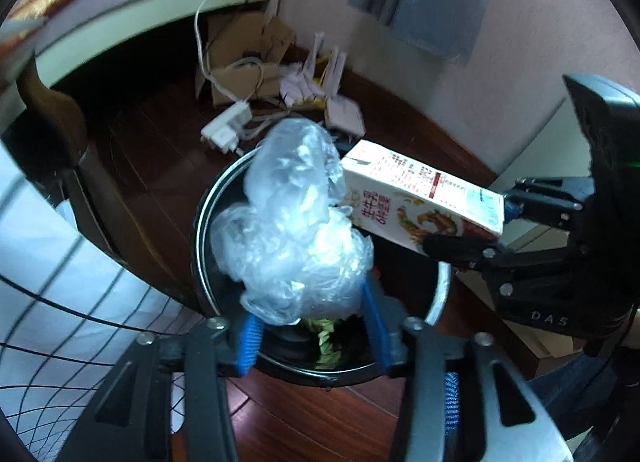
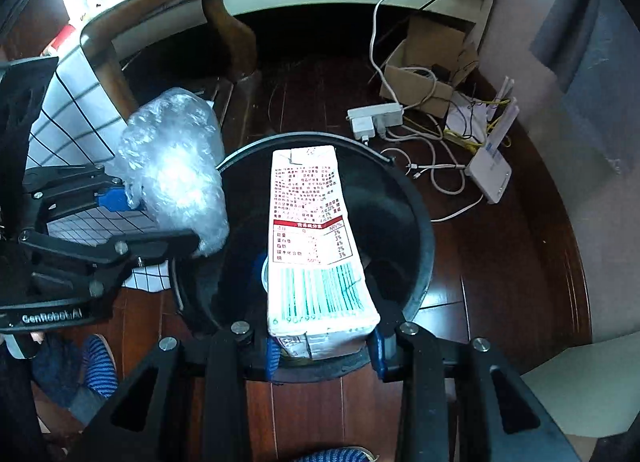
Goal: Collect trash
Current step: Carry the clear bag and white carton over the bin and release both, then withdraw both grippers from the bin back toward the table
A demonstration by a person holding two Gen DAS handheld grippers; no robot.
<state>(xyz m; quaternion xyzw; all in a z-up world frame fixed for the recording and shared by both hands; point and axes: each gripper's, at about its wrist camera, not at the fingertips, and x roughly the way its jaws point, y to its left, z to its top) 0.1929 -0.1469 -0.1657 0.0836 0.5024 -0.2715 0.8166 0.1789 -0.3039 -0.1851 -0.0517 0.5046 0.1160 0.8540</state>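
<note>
Both grippers hang over a round black trash bin [image 2: 404, 198] standing on a dark wooden floor [image 2: 500, 282]. In the left wrist view, the left gripper [image 1: 314, 326] has a crumpled clear plastic bag [image 1: 292, 230] between its blue pads [image 1: 250, 342]; the jaws stand partly apart, and whether the pads press the bag cannot be told. This view alone shows green scraps [image 1: 328, 338] inside the bin, below the bag. At 3 o'clock the right gripper [image 1: 480, 226] reaches in with a milk carton [image 1: 416, 194], its illustrated side face visible only here. The right wrist view shows the carton's printed table and barcode, with the carton lying lengthwise above the bin mouth, its near end between the partly open jaws of the right gripper; the blue pad at 5 o'clock appears slightly clear of it. At 9 o'clock the left gripper carries the bag over the bin rim. A power strip [image 2: 374, 118] and white router [image 2: 490, 174] lie at 1 to 2 o'clock.
</note>
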